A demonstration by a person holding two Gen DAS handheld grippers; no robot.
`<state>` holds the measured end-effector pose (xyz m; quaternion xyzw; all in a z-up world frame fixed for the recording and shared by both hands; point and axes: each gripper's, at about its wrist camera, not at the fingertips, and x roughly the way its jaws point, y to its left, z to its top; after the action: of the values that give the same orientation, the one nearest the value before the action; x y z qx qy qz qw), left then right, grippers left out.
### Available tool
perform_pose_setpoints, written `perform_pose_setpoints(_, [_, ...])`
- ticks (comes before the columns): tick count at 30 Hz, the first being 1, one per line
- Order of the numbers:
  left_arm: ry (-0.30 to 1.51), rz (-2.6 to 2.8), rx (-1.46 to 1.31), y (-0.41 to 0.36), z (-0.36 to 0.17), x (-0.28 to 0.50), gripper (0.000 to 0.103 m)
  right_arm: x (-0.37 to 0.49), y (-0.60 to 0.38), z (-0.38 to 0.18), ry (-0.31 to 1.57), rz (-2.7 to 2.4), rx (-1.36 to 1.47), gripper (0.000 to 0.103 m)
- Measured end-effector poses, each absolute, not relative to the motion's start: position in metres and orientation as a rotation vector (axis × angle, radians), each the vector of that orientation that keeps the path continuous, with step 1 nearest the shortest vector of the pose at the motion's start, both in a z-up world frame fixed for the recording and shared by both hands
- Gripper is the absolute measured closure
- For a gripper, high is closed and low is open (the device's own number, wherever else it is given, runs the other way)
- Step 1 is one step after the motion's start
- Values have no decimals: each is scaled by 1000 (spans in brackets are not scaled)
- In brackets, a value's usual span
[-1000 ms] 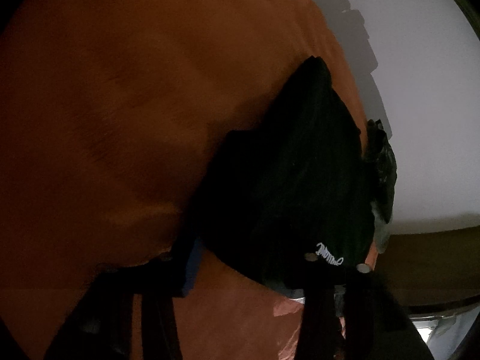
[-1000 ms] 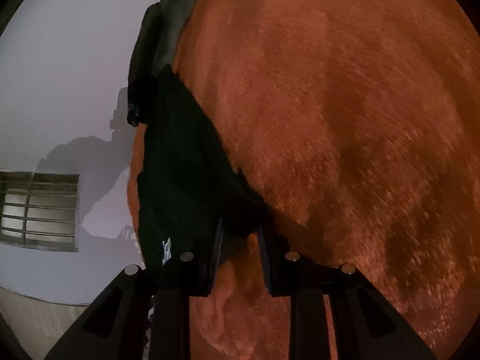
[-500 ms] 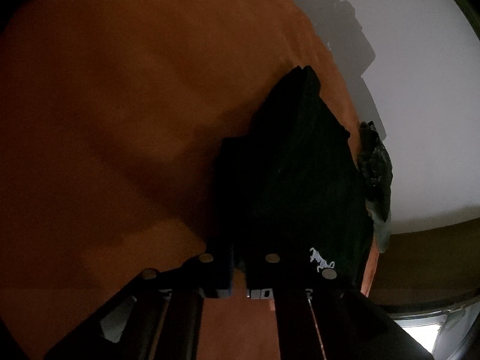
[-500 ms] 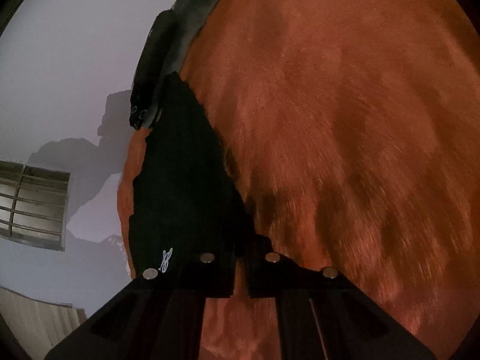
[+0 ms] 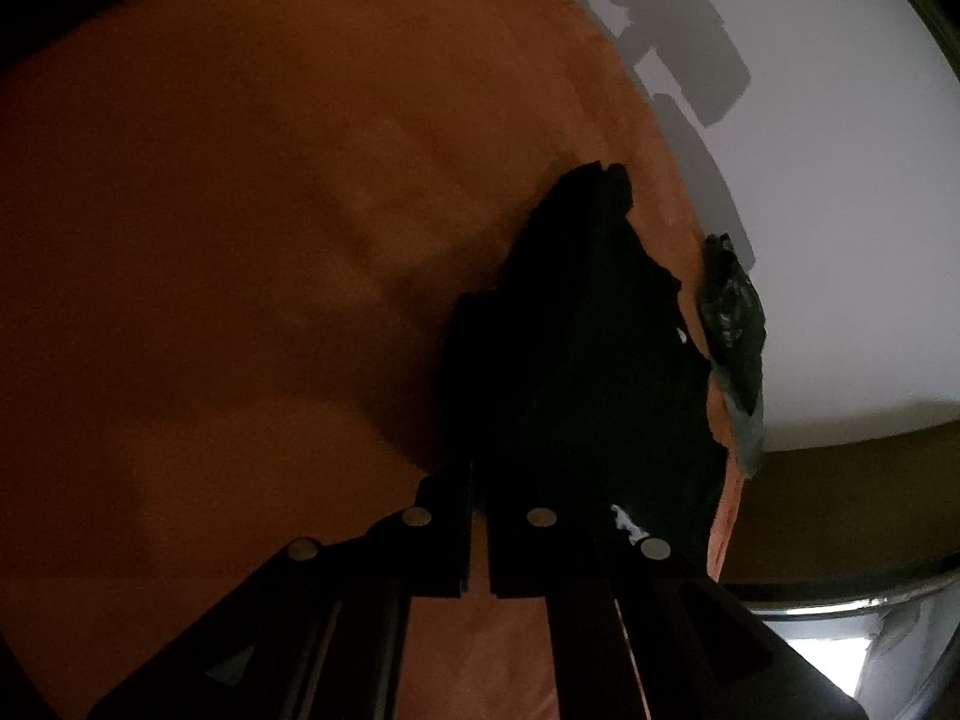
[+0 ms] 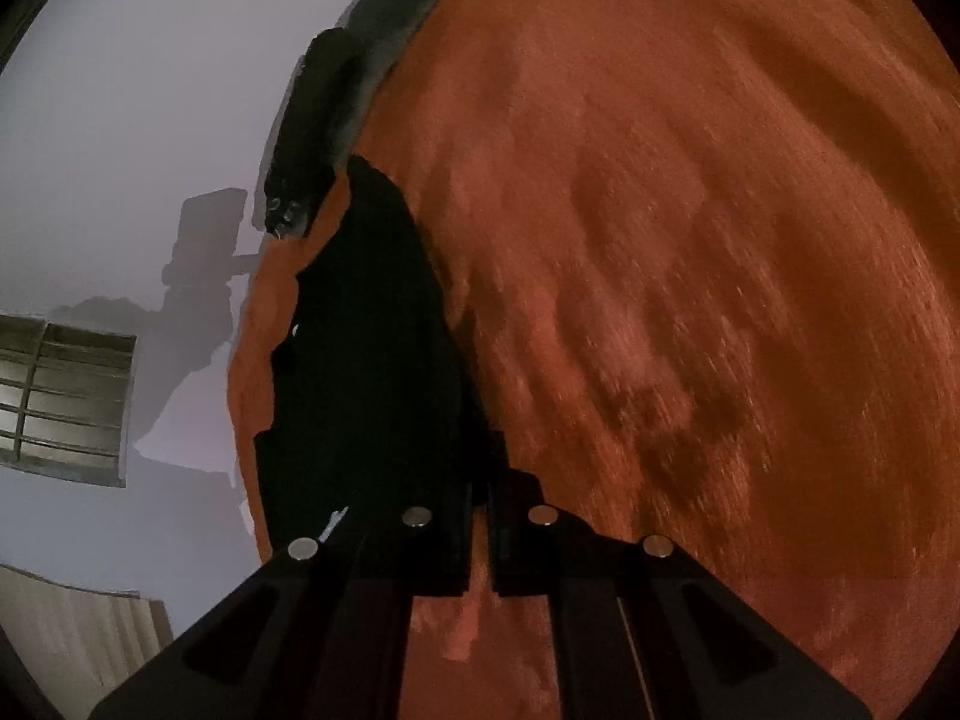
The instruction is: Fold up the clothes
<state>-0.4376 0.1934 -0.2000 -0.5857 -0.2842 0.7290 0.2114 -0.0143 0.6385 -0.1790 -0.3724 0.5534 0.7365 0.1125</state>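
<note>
Black garment (image 5: 588,372) pinched by both closed claws over orange bedspread (image 5: 240,240) beside white wall (image 5: 840,210).

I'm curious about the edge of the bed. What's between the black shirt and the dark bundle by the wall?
Only a bare strip of orange blanket separates the black shirt from the dark bundle; the right wrist view shows it best.

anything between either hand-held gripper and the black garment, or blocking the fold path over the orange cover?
Nothing visible. The left hand-held gripper and right hand-held gripper are each shut on an edge of the black garment. The orange cover beyond is bare; a dark bundle lies at its far edge.
</note>
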Motion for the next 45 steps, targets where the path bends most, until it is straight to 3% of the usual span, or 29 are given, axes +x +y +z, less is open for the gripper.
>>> perform_pose_setpoints(8, [-699, 2102, -1708, 141, -193, -411, 103, 12, 622, -172, 1602, 2124, -1163, 101])
perform_pose_setpoints(16, [-330, 2062, -1614, 184, -174, -445, 101, 32, 647, -201, 1467, 2025, -1340, 98])
perform_pose_setpoints(17, [-238, 2041, -1559, 201, -166, -455, 96, 24, 650, -193, 1373, 2081, -1344, 96])
perform_pose_setpoints(18, [-164, 2038, -1531, 212, -160, -461, 91, 16, 652, -185, 1280, 2139, -1353, 87])
perform_pose_setpoints(19, [-73, 2047, -1513, 225, -156, -470, 77, 2, 650, -177, 1194, 2210, -1387, 72])
perform_pose_setpoints(20, [-19, 2049, -1486, 237, -153, -478, 66, -10, 647, -170, 1110, 2274, -1418, 66])
perform_pose_setpoints(21, [25, 2048, -1456, 247, -151, -485, 64, -21, 642, -165, 1048, 2321, -1441, 62])
perform_pose_setpoints(24, [123, 1994, -1361, 284, -146, -513, 57, -63, 626, -146, 796, 2502, -1480, 62])
perform_pose_setpoints(26, [217, 2006, -1301, 316, -145, -535, 44, -86, 626, -140, 665, 2594, -1482, 60])
perform_pose_setpoints(29, [257, 2164, -1286, 349, -156, -565, 42, -140, 638, -139, 500, 2644, -1462, 59])
perform_pose_setpoints(31, [231, 2234, -1276, 366, -165, -580, 42, -170, 652, -139, 427, 2636, -1370, 59])
perform_pose_setpoints(38, [278, 2132, -1269, 421, -187, -603, 44, -255, 684, -161, 547, 2561, -1348, 59])
perform_pose_setpoints(39, [297, 2116, -1266, 426, -188, -602, 48, -262, 685, -165, 537, 2545, -1368, 61])
perform_pose_setpoints(41, [346, 2101, -1246, 435, -187, -599, 85, -270, 687, -172, 515, 2532, -1399, 81])
perform_pose_setpoints(42, [355, 2089, -1231, 437, -186, -597, 92, -274, 686, -174, 496, 2533, -1414, 94])
perform_pose_setpoints(45, [380, 2098, -1148, 439, -178, -588, 98, -274, 677, -169, 398, 2568, -1368, 98])
